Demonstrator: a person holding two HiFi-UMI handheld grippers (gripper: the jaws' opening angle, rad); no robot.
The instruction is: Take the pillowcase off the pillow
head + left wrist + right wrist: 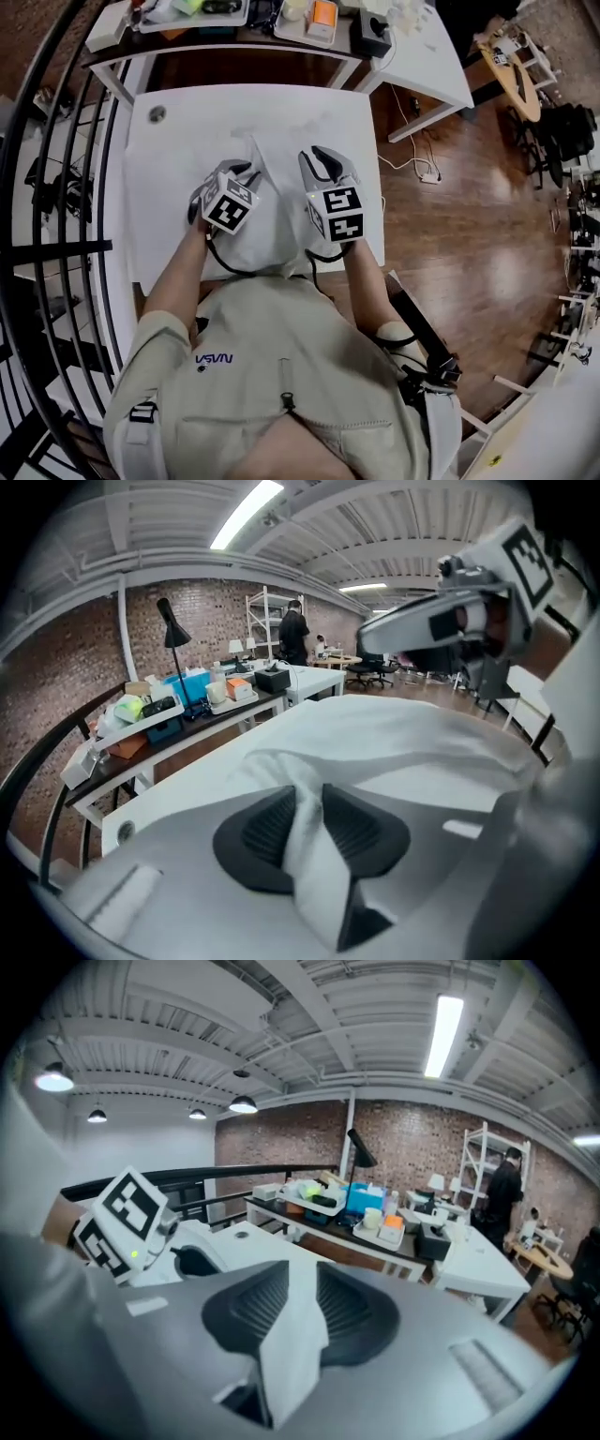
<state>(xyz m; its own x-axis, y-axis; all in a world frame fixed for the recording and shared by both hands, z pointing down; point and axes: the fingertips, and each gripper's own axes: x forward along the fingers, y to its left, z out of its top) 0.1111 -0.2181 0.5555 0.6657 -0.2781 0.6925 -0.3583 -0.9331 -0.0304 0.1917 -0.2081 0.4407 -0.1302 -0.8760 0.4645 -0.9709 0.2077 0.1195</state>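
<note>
White surface point(178, 159) stands on a wood floor point(450, 216), and the pillowcase point(272, 230) lies bunched at its near edge, right in front of the person. Left hand-held gripper point(305, 817) pinches a fold of the white cloth between narrow jaws. Right hand-held gripper point(298, 1309), close beside it, clamps another strip.

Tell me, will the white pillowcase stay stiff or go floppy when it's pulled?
Probably floppy: the pillowcase bunches into soft folds where the left gripper pinches it. Likely light too: a thin flap droops from the right gripper.
</note>
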